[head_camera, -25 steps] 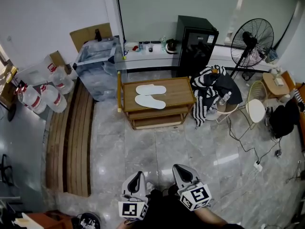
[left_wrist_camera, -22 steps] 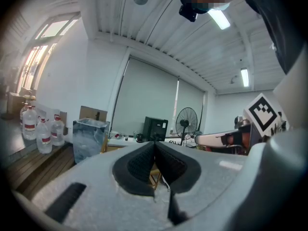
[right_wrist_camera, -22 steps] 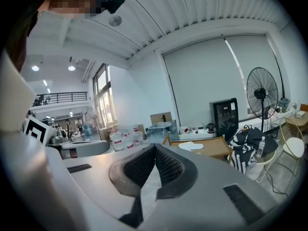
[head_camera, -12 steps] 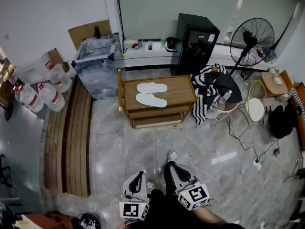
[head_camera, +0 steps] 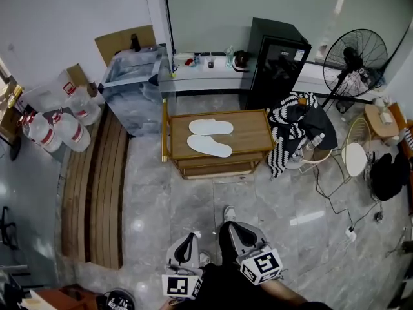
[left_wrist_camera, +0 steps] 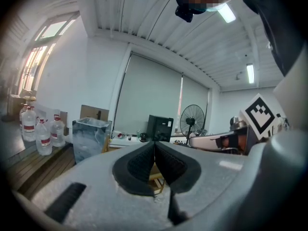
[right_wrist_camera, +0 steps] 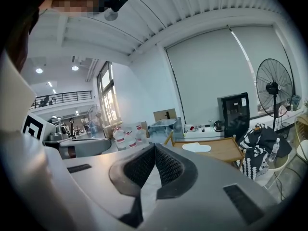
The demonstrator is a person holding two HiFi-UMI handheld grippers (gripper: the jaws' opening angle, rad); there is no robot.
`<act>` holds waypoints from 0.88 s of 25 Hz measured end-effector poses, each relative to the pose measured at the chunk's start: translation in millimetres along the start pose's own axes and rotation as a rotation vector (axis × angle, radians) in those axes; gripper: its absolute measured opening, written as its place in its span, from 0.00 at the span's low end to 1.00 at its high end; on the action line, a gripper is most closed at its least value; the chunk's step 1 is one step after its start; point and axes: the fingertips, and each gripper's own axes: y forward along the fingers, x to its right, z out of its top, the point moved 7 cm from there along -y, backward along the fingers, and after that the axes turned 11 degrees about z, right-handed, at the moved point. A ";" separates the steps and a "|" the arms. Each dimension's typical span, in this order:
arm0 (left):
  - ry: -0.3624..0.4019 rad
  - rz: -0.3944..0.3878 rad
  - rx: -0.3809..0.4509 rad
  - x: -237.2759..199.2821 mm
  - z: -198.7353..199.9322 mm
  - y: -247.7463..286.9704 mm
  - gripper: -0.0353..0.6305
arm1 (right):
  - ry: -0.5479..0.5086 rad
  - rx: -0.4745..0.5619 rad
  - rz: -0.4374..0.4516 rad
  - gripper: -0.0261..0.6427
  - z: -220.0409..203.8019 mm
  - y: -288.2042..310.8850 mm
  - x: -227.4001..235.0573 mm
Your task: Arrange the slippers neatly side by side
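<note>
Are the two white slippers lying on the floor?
No, both slippers lie on top of the wooden table.

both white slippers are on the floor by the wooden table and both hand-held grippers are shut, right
Wrong spot: the head view shows the two flat white slippers lying on top of the low wooden table. The left hand-held gripper and right hand-held gripper are shut, as you say.

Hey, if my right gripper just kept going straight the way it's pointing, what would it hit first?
The right gripper has only bare floor right ahead. It would probably meet the low wooden table first, near its left end, though depth is hard to judge.
</note>
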 end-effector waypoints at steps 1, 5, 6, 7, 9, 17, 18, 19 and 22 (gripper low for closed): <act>0.001 0.007 -0.004 0.8 0.8 12.1 0.08 | 0.000 -0.003 0.005 0.06 3.1 7.0 10.7; 0.001 0.027 -0.023 4.4 2.5 60.9 0.08 | -0.005 -0.016 0.030 0.06 18.6 32.4 52.8; 0.000 0.026 -0.029 6.2 4.2 72.6 0.08 | -0.008 -0.021 0.038 0.06 23.3 38.0 63.0; 0.001 0.024 -0.031 8.2 7.2 84.3 0.08 | -0.013 -0.025 0.048 0.06 28.2 43.6 72.9; 0.008 0.022 -0.017 11.5 17.0 108.4 0.08 | -0.029 -0.030 0.069 0.06 38.8 55.7 92.6; 0.009 0.091 -0.001 28.2 45.9 186.4 0.08 | -0.041 -0.018 0.123 0.06 76.7 89.6 170.2; 0.006 0.099 0.000 30.1 47.8 195.4 0.08 | -0.046 -0.020 0.132 0.06 80.1 94.3 179.3; 0.004 0.105 0.000 32.3 49.7 204.4 0.08 | -0.050 -0.025 0.140 0.06 83.6 98.9 188.2; -0.009 0.123 0.001 39.6 57.6 228.7 0.08 | -0.067 -0.042 0.163 0.06 93.5 111.6 211.4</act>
